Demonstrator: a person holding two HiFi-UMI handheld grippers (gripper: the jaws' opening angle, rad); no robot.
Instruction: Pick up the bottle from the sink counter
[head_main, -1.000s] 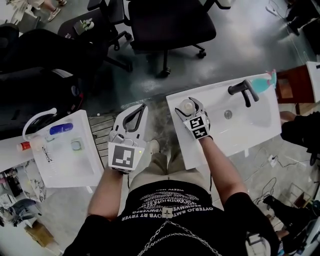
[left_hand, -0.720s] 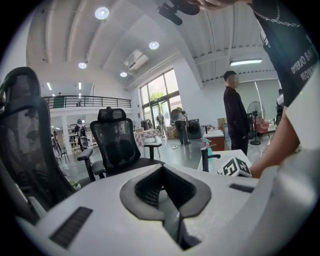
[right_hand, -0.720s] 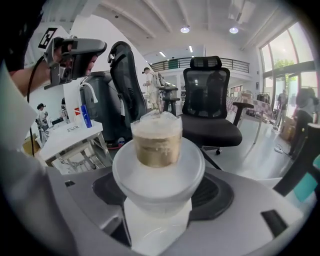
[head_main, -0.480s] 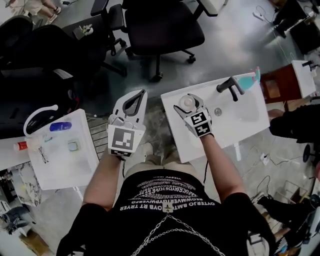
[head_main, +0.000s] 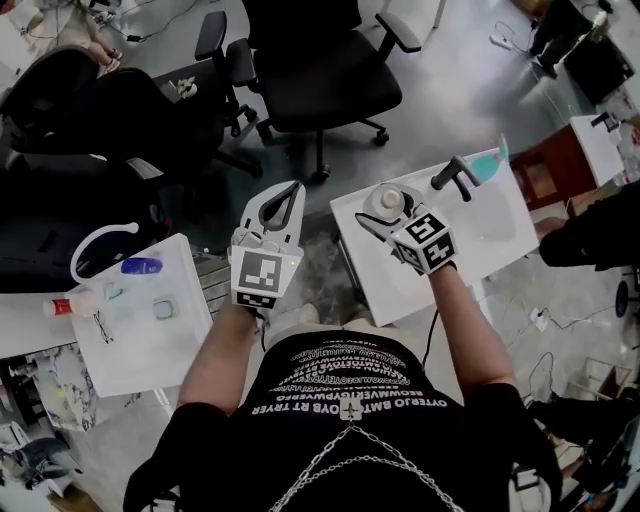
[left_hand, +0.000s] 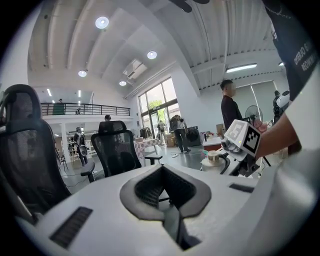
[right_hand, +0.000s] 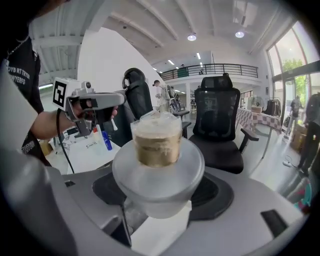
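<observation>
The right gripper (head_main: 392, 214) is clenched on the bottle (head_main: 383, 200), its two jaws pressed to either side of the frosted body below the gold-banded neck. In the right gripper view the bottle stands upright and centred between them. Compared with half a second ago, the gripper's marker cube has tipped up and the whole tool looks larger and nearer the head camera, with the bottle carried along in it. That reads as the lift having started, not merely a grasp being set. The bottle now sits over the far left corner of the sink counter (head_main: 480, 250), left of the faucet (head_main: 452, 175). A strip of white counter shows under its rounded base, but I cannot tell for certain whether there is clearance. The left gripper (head_main: 285, 195) has kept its place to the left of the counter, over the floor — jaws closed tip to tip, with nothing between them. If the bottle is indeed off the surface, the task is close to done, and what remains is a steady rise without the smooth body slipping.
</observation>
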